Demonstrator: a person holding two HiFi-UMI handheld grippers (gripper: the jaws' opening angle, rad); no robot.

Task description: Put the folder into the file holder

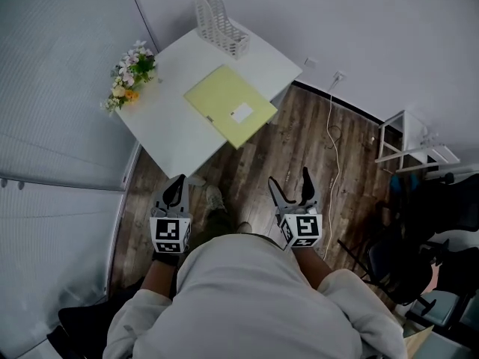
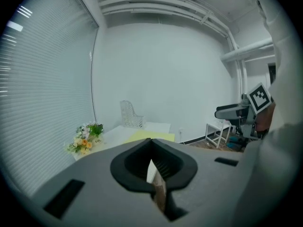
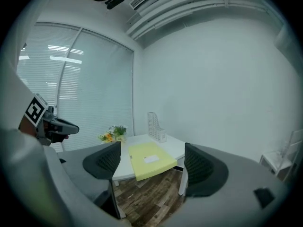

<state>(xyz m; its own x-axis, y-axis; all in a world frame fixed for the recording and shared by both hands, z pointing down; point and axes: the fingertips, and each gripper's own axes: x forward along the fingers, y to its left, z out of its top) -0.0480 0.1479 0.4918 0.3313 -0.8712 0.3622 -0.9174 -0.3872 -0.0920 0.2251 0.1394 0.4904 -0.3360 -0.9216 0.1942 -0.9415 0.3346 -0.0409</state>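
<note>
Looking down in the head view, the yellow folder [image 1: 228,105] lies flat on the white table [image 1: 168,122], with its near corner jutting past the edge over the floor. The file holder [image 1: 219,22] stands upright at the far edge, well apart from it. Both grippers hang low near the person's body, well short of the table. The left gripper [image 1: 177,185] is closed and the right gripper [image 1: 290,179] is spread.

In the left gripper view, the left gripper [image 2: 152,146] has its jaws pressed together on nothing. The folder [image 2: 150,136] shows far ahead, just above them.

In the right gripper view, the right gripper [image 3: 152,167] stands wide and empty, and the folder [image 3: 150,159] is framed between its jaws but out of reach.

The folder is probably light, thin, floppy and slick. The overhanging edge looks the best place to pinch.
</note>
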